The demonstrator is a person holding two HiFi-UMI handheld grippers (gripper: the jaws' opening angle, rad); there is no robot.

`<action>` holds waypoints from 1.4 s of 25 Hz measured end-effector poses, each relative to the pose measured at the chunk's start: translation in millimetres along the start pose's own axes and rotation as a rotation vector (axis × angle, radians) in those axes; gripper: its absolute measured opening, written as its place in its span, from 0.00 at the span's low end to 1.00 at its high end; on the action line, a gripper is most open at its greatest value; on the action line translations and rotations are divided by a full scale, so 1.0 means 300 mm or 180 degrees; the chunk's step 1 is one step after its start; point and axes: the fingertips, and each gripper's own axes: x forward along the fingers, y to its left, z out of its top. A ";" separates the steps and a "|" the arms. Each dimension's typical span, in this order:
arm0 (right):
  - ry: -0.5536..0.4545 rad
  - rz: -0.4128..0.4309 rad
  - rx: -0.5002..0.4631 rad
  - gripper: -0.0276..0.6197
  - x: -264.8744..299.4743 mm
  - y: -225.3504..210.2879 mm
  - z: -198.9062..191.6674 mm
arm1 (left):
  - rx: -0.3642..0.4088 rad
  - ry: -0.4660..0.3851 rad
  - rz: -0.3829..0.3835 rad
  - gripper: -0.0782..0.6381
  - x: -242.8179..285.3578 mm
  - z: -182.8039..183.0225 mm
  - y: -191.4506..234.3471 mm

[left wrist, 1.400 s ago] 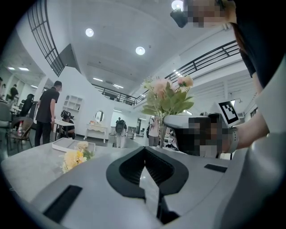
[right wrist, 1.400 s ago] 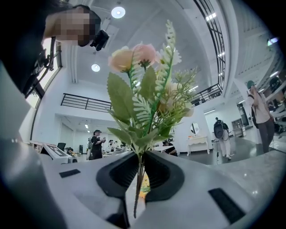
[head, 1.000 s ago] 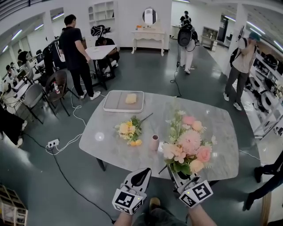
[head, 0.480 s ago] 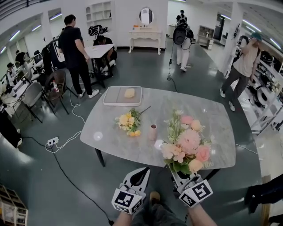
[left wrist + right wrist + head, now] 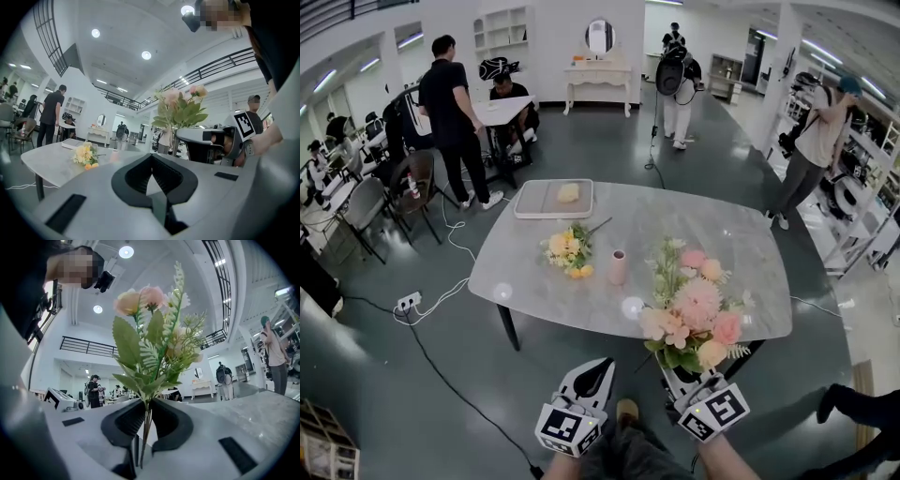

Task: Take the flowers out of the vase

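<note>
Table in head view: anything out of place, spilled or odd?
Nothing looks spilled or broken. The yellow flowers lie flat on the table, left of the upright vase, which looks empty. The pink bouquet is out of the vase, its stems clamped in the right gripper.

No words, numbers or brand names can be read anywhere. The only printed marks are black-and-white square patterns, one on the cube (image 5: pixel 570 427) of the left hand-held gripper (image 5: pixel 603 363) and one on the cube (image 5: pixel 713 410) of the right hand-held gripper (image 5: pixel 667 368). They carry no letters or digits.
</note>
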 end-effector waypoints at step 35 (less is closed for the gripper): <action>0.0043 0.0079 0.0006 0.12 -0.041 0.008 0.015 | 0.0057 0.0073 -0.0081 0.13 0.048 0.014 -0.054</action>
